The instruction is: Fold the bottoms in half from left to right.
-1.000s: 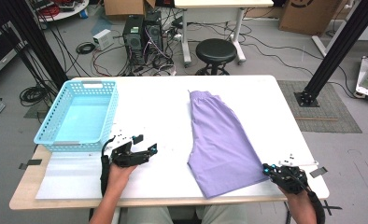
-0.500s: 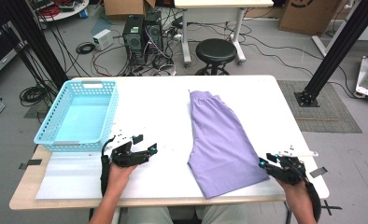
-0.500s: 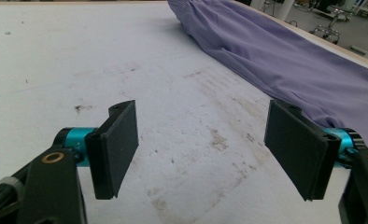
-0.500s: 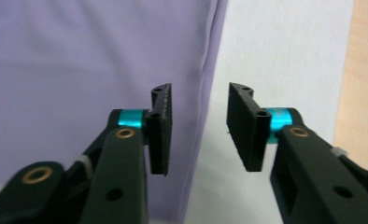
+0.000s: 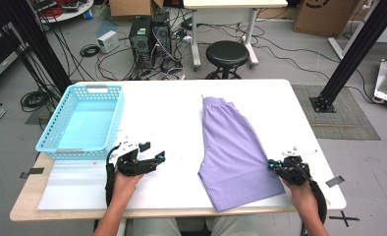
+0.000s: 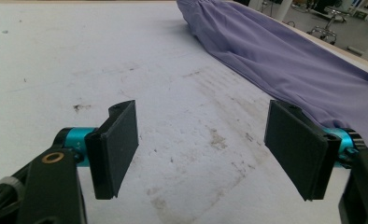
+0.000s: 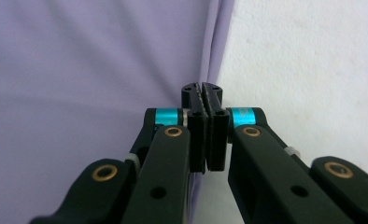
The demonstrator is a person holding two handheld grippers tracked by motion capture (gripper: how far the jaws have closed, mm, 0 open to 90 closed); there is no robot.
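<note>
While the left tongs [image 5: 154,156] just sit idle on the bare tabletop [image 5: 181,113] near the blue basket [image 5: 81,123], the high view puts the action on the other side: the right tongs [image 5: 274,166] are at the right-hand edge of the purple shorts [image 5: 233,147], which lie flat in the middle-right of the tabletop, waistband away from the person.

Left gripper view: jaws standing wide apart, nothing between them, just scuffed white surface, with the purple shorts [image 6: 285,60] stretched out farther off.

Right gripper view: jaws pressed together right over the hem line where the shorts [image 7: 93,60] meet the tabletop [image 7: 308,60]. They've just opened and snapped closed again, and honestly I can't tell if any fabric actually got caught in there, since the pads look closed on each other with the edge running under them.

So I'd say this is the grab-the-edge step, looks like for a fold. Next move probably calls for confirming the pinch with a small lift, and bringing the left tongs over to the opposite edge.
</note>
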